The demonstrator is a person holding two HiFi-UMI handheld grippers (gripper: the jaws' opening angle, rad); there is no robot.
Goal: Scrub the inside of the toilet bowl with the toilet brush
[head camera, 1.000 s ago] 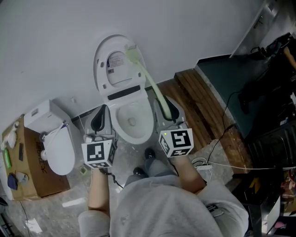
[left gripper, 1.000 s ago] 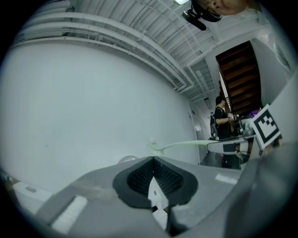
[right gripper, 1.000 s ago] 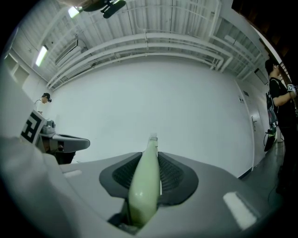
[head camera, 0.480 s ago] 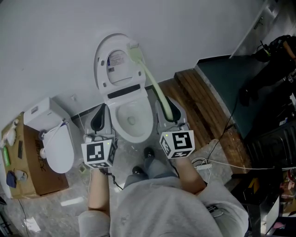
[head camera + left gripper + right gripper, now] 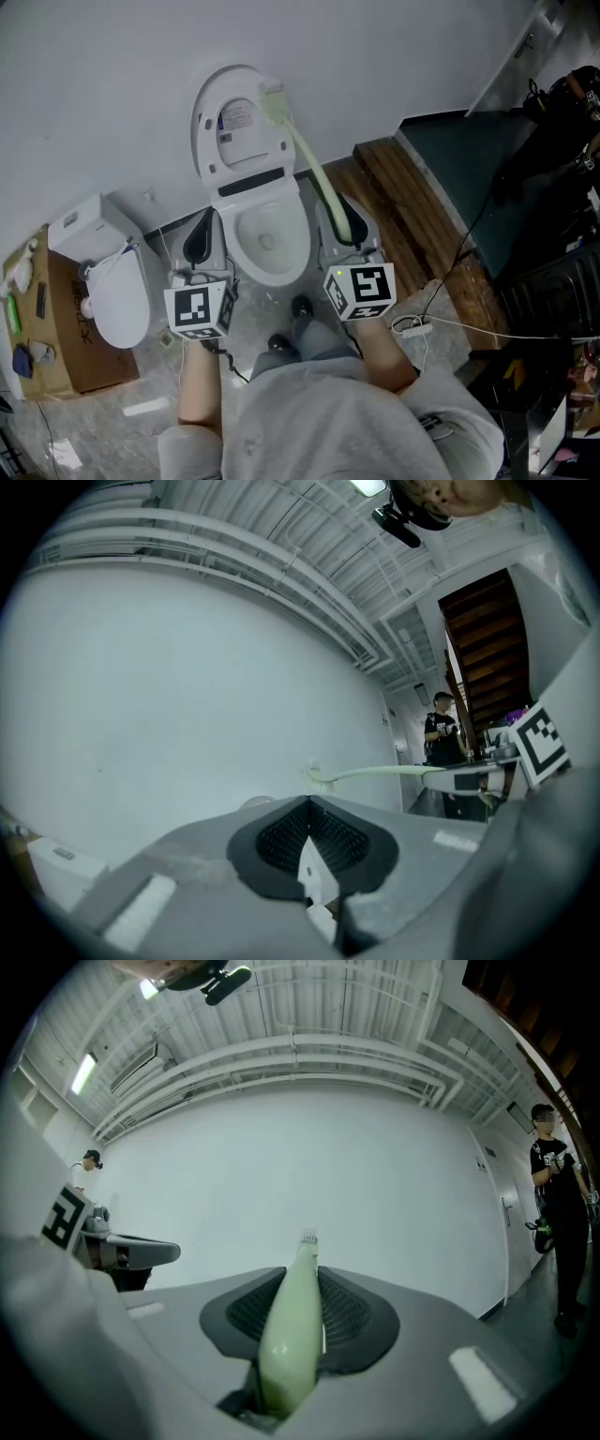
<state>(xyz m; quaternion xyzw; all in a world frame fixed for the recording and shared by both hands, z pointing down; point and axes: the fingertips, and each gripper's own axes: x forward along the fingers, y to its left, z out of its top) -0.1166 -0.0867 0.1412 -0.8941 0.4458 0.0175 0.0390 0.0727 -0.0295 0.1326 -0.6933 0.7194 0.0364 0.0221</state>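
Little changed: right gripper (image 5: 342, 223) stays clenched on the toilet brush (image 5: 305, 159), bristles far beyond its jaws, not yet in the toilet bowl (image 5: 302, 246); left gripper (image 5: 200, 239) clenched, empty.

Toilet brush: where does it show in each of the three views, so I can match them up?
Head view: toilet brush slants from the right gripper up-left to the raised lid's edge.
Left gripper view: toilet brush is a thin pale bar at mid-right.
Right gripper view: toilet brush at bottom centre, clamped in the tongs.
Shared landmark: the white wall.
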